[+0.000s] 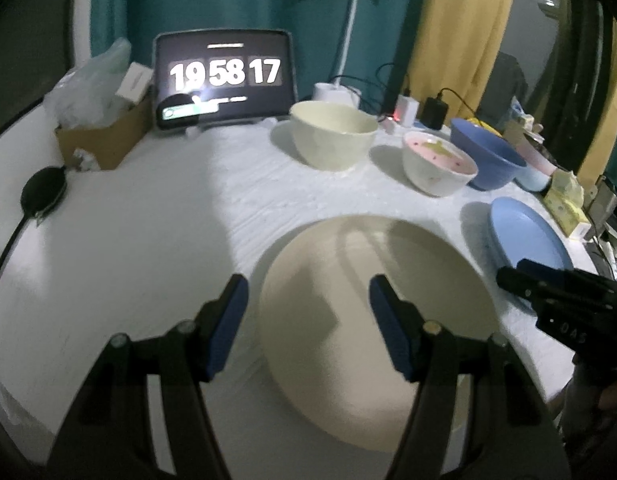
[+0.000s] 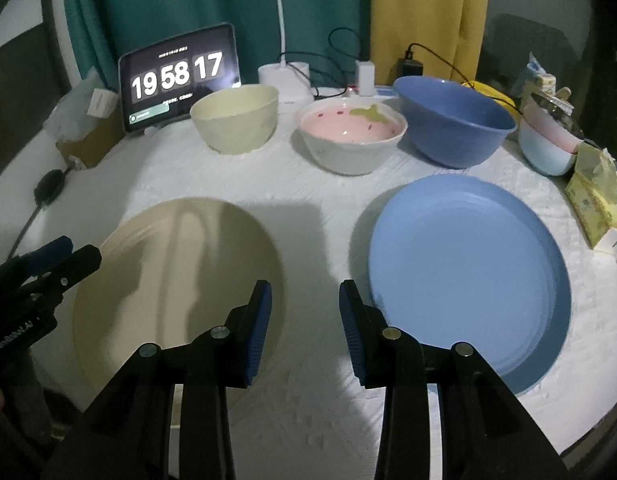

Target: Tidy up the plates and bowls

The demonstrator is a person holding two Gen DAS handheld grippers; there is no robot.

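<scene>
— Since nothing is stacked yet, where do the dishes sit?

— Two plates lie flat at the near side of the counter (image 2: pixel 320 208): the beige plate (image 2: pixel 176 276) on the left, the blue plate (image 2: pixel 468 268) on the right, a strip of white cloth between them. Behind them runs a row of bowls: the cream bowl (image 2: pixel 236 118), the pink-lined bowl (image 2: pixel 352 136) and the big blue bowl (image 2: pixel 454 120), close together but not nested.

— And the fingers?

— Both pairs are spread and hold nothing. The left gripper (image 1: pixel 308 328) hovers over the beige plate's left part, one finger outside its rim. The right gripper (image 2: pixel 305 332) hangs over the gap between the plates.

— Why there?

— My guess: each hand is lined up to take a plate by its rim, perhaps to stack one on the other.

— Room to move?

— The left half of the counter is open. The right edge is crowded: small stacked bowls (image 2: pixel 548 148) and tissue packs (image 2: pixel 596 200) sit near the blue plate, whose near rim reaches the counter's edge. The tablet clock (image 2: pixel 180 76) and cables line the back.
</scene>
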